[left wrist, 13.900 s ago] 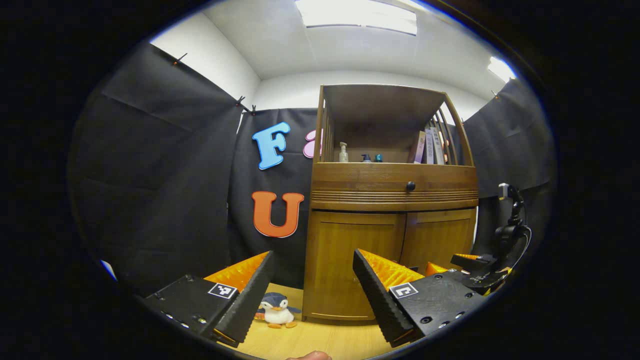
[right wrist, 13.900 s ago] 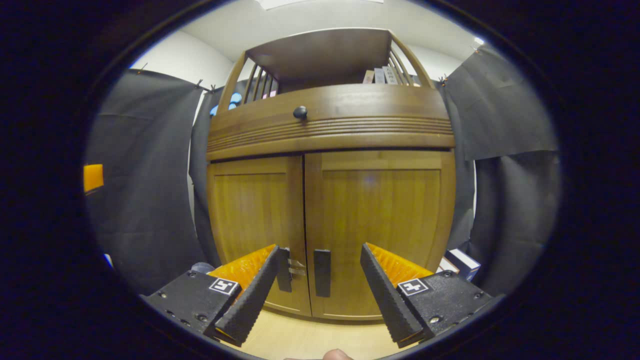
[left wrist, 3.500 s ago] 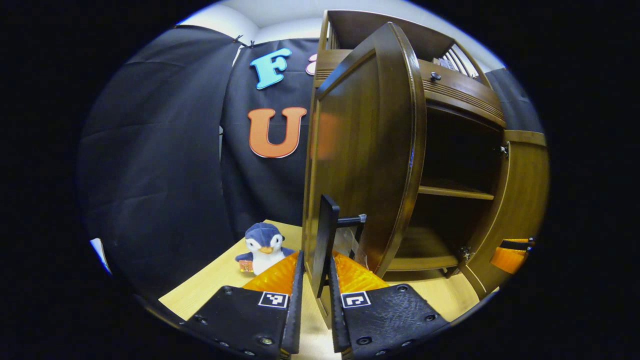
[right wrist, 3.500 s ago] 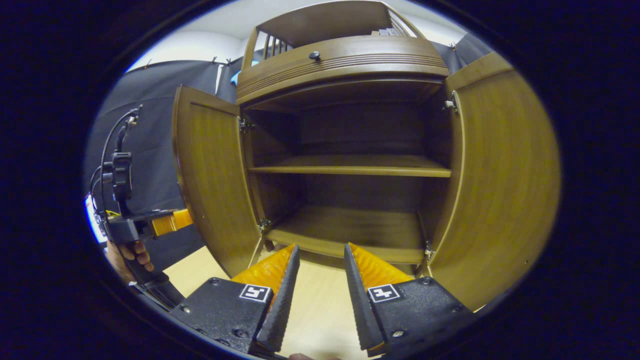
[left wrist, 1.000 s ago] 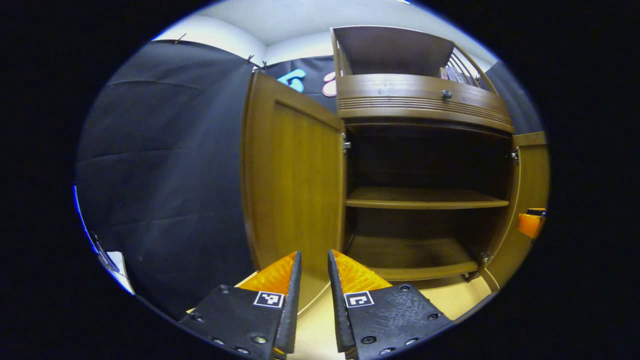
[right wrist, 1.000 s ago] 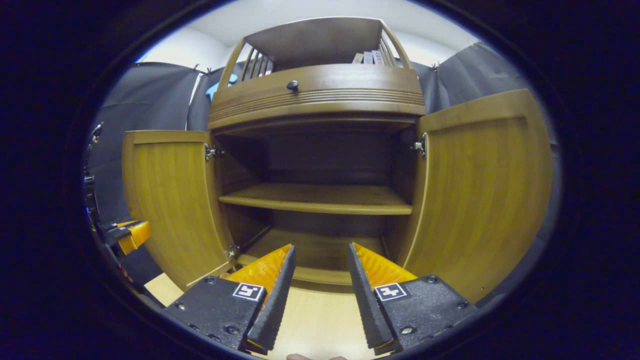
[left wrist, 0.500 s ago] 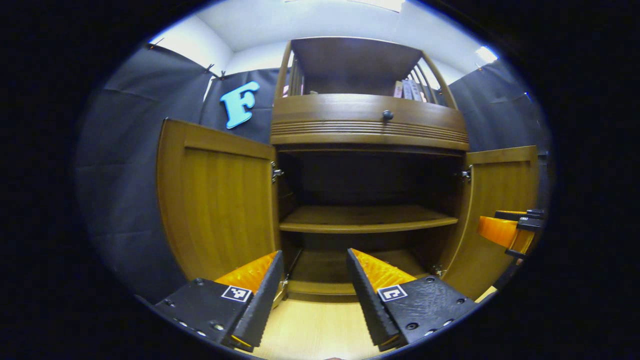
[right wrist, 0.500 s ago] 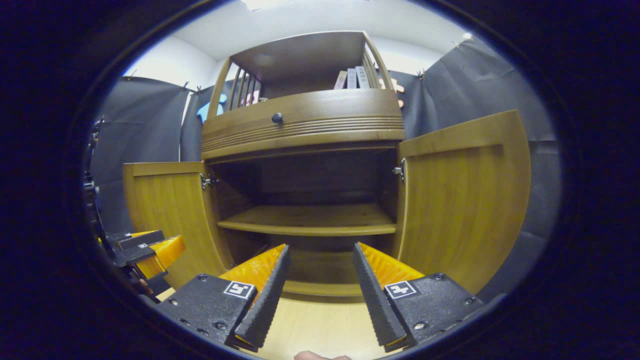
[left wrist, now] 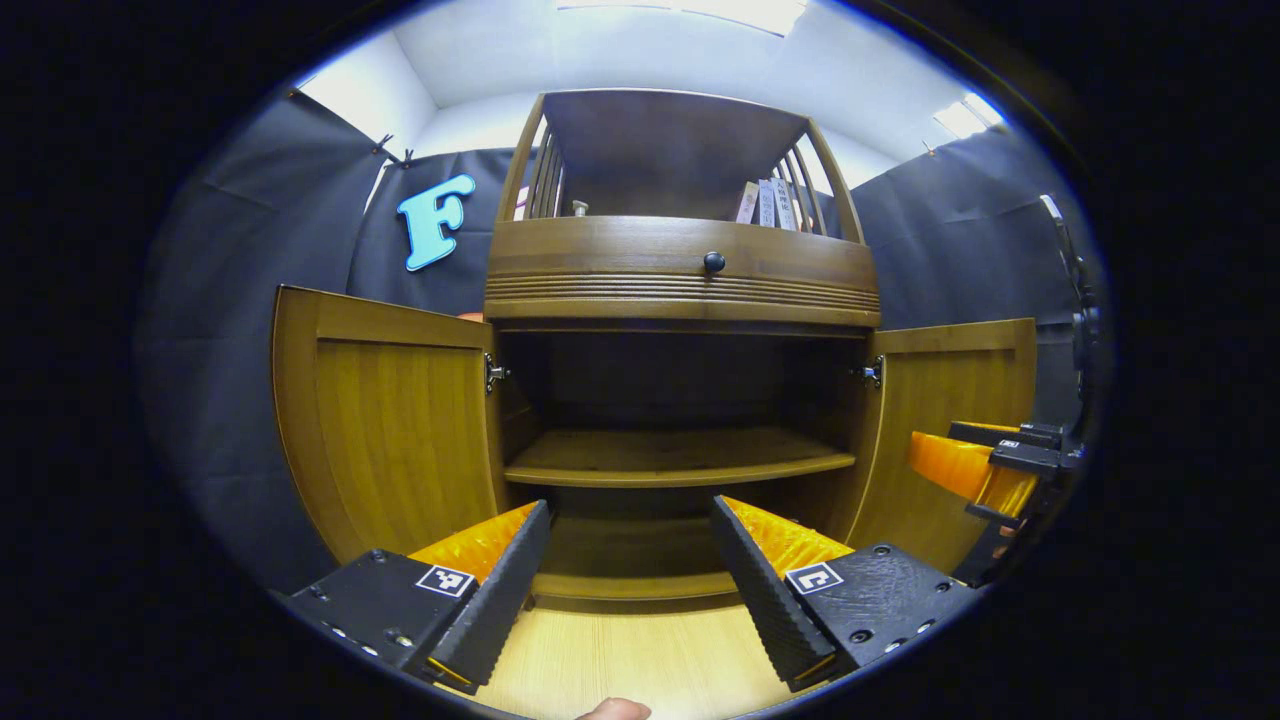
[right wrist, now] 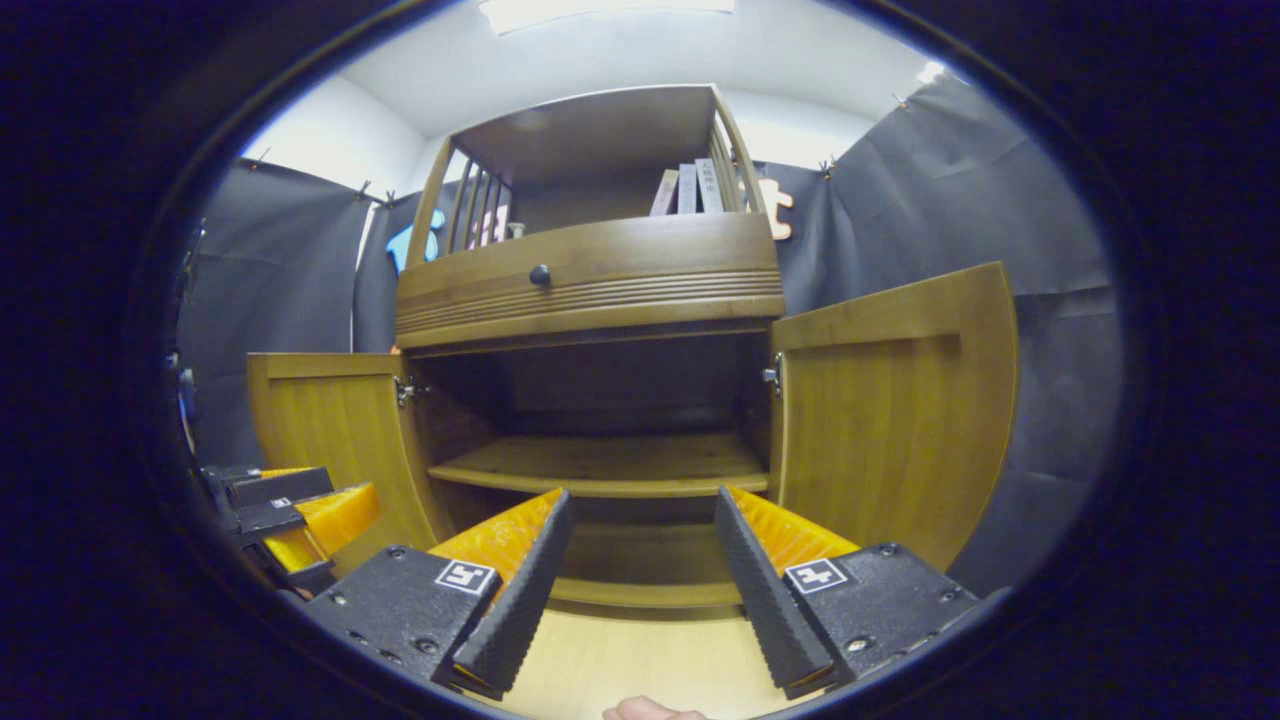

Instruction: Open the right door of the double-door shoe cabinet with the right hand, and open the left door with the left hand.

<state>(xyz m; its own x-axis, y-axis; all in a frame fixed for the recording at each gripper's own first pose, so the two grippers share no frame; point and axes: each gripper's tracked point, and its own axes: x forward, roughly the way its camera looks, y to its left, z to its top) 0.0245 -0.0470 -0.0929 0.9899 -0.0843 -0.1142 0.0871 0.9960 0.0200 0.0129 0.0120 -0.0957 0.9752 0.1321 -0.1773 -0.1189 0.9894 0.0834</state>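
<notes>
While swung wide, both doors (left wrist: 400, 430).

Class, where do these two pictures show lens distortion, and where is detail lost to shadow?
Left gripper view: the left door bows outward, the cabinet's back is in deep shadow. Right gripper view: the right door curves strongly, the ceiling light is glaring, the shelf is sharp.

Bright ceiling light (left wrist: 700, 10) — edges warped

Shoe cabinet (left wrist: 680, 290) with left door (left wrist: 390, 430) and right door (left wrist: 950, 430) wide open, left gripper (left wrist: 630, 590) jaws apart.
</notes>
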